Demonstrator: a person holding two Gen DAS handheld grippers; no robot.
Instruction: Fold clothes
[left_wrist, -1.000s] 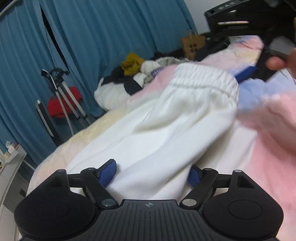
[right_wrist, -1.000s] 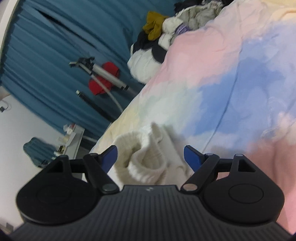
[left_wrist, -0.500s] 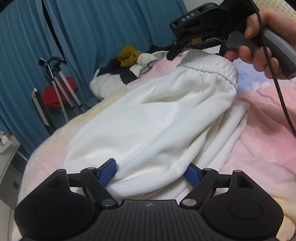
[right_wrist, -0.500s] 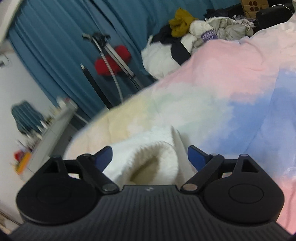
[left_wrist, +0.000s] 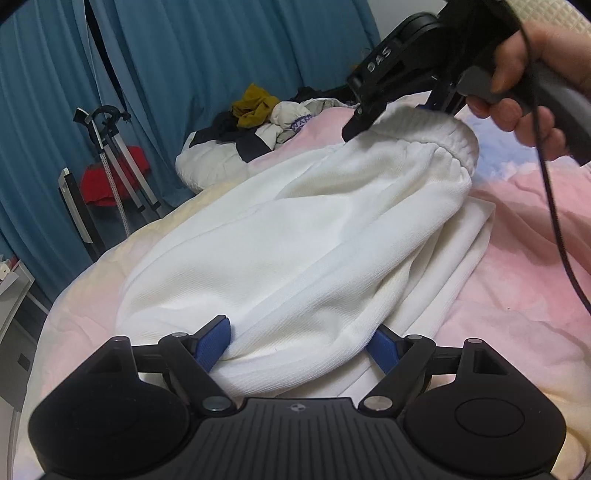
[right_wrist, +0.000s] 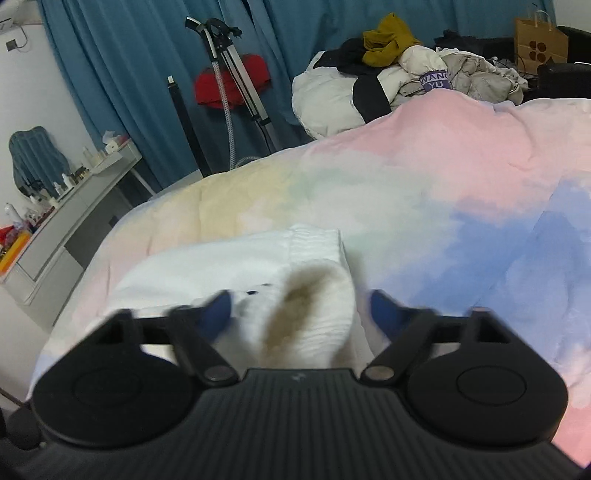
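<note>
We are holding a white ribbed-knit garment (left_wrist: 295, 236) over the pastel pink, blue and yellow bed cover (right_wrist: 424, 192), near its yellow edge by the blue curtains (left_wrist: 184, 55). The left gripper (left_wrist: 301, 341) is pinching a bunched fold in wide-set jaws. The right gripper (right_wrist: 299, 306) has just been closing its jaws around the elastic hem (left_wrist: 436, 127), but we cannot tell whether they are pressing it.
</note>
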